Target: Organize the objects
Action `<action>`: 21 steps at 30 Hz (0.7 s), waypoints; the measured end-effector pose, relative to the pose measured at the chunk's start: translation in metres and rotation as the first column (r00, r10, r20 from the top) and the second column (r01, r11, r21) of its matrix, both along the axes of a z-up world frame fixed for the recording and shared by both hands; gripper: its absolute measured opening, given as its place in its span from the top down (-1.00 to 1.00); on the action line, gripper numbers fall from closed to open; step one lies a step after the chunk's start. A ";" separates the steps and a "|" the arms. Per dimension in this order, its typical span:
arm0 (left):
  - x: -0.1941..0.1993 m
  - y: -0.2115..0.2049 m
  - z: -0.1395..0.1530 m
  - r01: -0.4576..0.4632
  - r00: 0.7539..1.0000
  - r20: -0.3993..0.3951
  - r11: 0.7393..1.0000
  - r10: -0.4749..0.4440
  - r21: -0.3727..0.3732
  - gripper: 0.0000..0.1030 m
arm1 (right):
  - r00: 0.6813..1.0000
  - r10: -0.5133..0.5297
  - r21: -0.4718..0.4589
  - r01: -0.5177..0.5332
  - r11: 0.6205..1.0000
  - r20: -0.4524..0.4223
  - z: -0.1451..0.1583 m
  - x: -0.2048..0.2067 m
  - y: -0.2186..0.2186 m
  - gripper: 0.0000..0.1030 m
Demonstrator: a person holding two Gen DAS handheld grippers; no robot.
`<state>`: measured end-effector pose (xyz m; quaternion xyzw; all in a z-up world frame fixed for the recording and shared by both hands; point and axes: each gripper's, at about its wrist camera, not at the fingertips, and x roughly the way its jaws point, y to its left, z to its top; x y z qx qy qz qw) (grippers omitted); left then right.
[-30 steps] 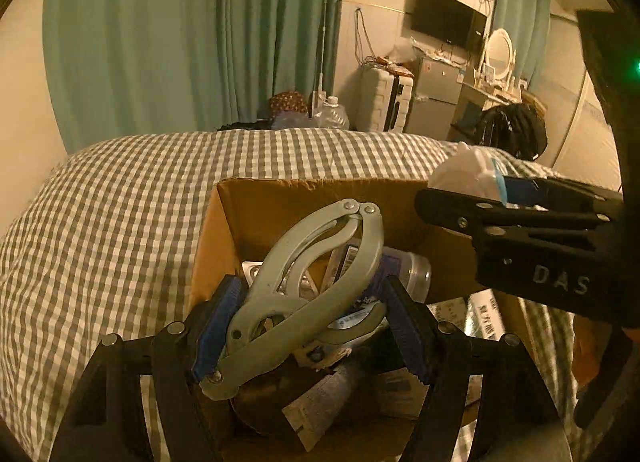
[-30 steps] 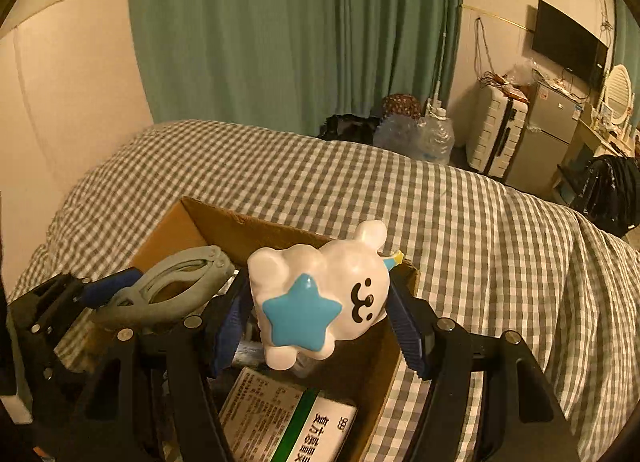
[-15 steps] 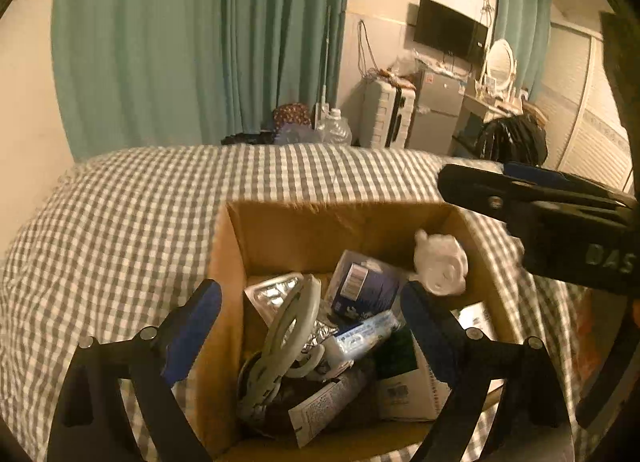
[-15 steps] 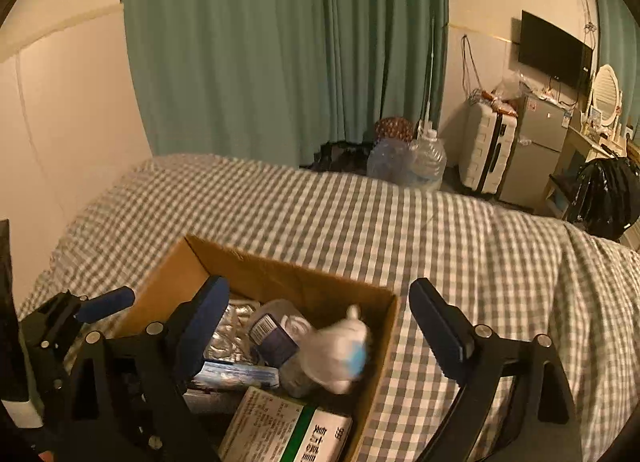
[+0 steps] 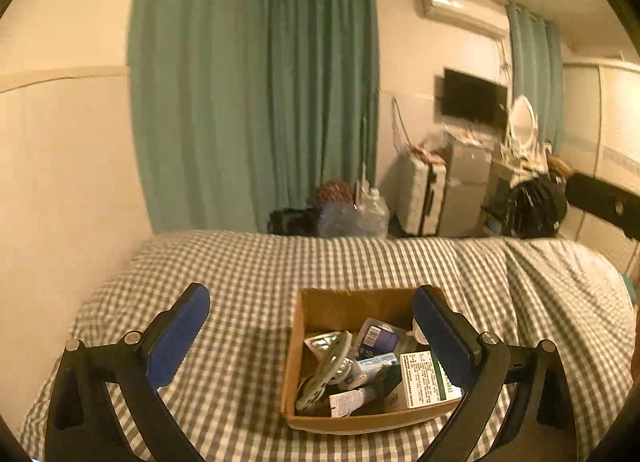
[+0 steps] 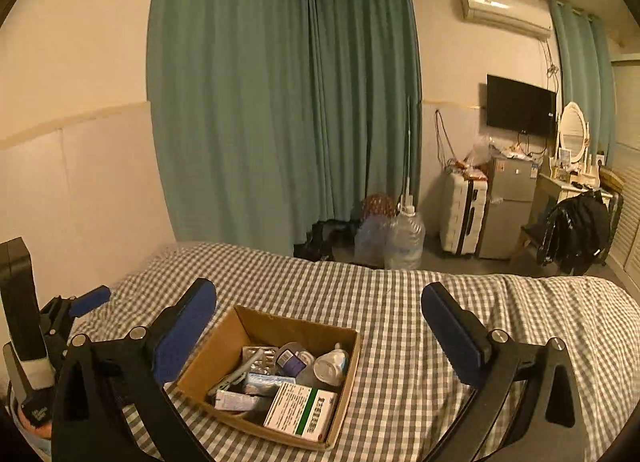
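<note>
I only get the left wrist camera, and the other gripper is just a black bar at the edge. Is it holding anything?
Observer: No. The right gripper is open, with nothing between its blue-padded fingers. It looks down at the brown cardboard box.
Operator: What is by the right side of the box? Something black blocks most of it for me.
Observer: A small white plastic toy with a blue patch. It lies on its side inside the box against the right wall, just behind the white and green carton.
</note>
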<state>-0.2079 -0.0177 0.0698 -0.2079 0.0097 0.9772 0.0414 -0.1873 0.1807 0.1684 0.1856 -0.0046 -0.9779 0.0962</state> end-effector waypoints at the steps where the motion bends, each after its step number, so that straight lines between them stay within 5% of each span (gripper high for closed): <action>1: 0.006 -0.003 0.003 -0.002 1.000 -0.010 1.000 0.002 0.009 -1.00 | 1.000 0.002 0.002 -0.002 1.000 -0.008 0.000 0.009 0.000 -0.99; 8: 0.056 -0.018 -0.010 -0.028 0.997 -0.072 0.999 0.031 0.041 -1.00 | 0.998 -0.044 0.024 0.045 0.999 -0.043 -0.024 0.051 0.017 -0.99; 16: 0.083 -0.013 -0.044 -0.044 0.995 -0.087 0.999 0.046 0.028 -1.00 | 0.993 -0.109 0.101 0.113 0.988 -0.042 -0.116 0.080 0.020 -0.99; 21: 0.090 -0.001 -0.055 -0.063 0.993 -0.101 0.998 0.060 -0.028 -1.00 | 0.994 -0.107 0.103 0.110 0.989 -0.028 -0.121 0.073 0.018 -0.99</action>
